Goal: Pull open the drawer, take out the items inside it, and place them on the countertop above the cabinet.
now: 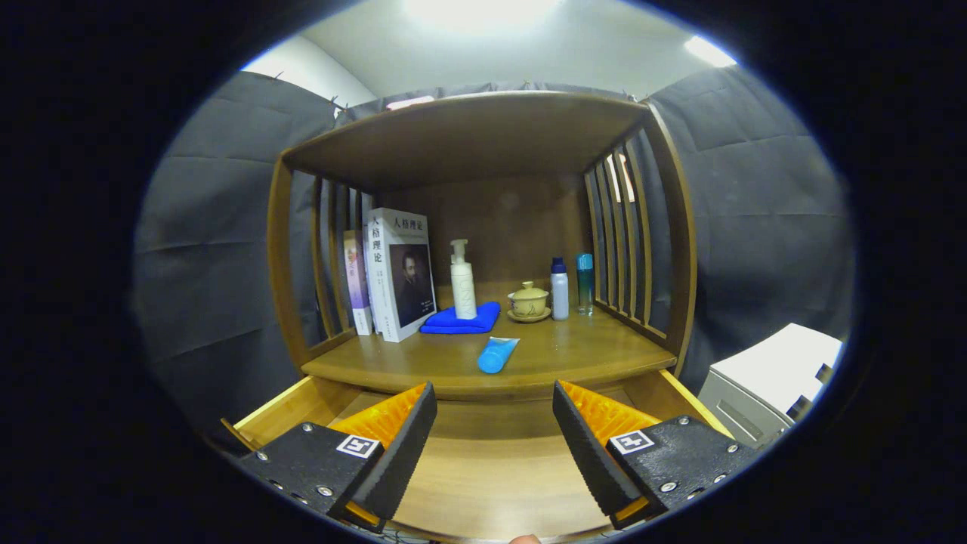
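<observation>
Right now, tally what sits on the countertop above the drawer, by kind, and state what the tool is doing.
Books: 2
Bottles: 3 (pump bottle, white bottle, teal bottle)
Blue cloth: 1
Lidded cup on saucer: 1
Blue tube: 1
Total: 8
The tool is open above the open drawer, holding nothing.

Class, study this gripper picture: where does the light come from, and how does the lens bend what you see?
Gripper view: ceiling lamps glare white above the cabinet; its posts bow outward from fisheye distortion; the open gripper over the drawer and the blue tube look sharp.
</observation>
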Available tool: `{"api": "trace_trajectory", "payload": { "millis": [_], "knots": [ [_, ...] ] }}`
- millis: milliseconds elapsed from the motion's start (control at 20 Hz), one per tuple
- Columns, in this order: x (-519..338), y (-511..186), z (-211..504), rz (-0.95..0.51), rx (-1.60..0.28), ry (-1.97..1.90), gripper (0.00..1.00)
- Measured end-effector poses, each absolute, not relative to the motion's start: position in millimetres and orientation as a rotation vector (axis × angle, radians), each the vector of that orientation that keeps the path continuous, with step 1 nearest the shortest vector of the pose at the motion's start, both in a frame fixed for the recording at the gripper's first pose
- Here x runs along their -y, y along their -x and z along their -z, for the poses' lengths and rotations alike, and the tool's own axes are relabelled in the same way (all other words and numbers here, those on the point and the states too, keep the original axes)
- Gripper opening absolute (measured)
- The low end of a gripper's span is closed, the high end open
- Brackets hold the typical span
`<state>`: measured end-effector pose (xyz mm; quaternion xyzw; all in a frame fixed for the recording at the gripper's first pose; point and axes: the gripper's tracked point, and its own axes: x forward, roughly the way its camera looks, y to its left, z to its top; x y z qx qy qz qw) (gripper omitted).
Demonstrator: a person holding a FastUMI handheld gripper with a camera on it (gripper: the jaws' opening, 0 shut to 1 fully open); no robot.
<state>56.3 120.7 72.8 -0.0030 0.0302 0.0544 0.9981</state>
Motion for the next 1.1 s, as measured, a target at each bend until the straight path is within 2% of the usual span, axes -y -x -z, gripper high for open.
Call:
{"api": "trace_trajectory", "payload": {
  "millis": [900, 1100],
  "knots": [
    [-153.7, 67.2, -0.8, -0.211, -0.025, 0.071, 0.95],
    [-149.9, 83.7, 37.5, -0.228, -0.115, 0.084, 0.95]
  ]
}}
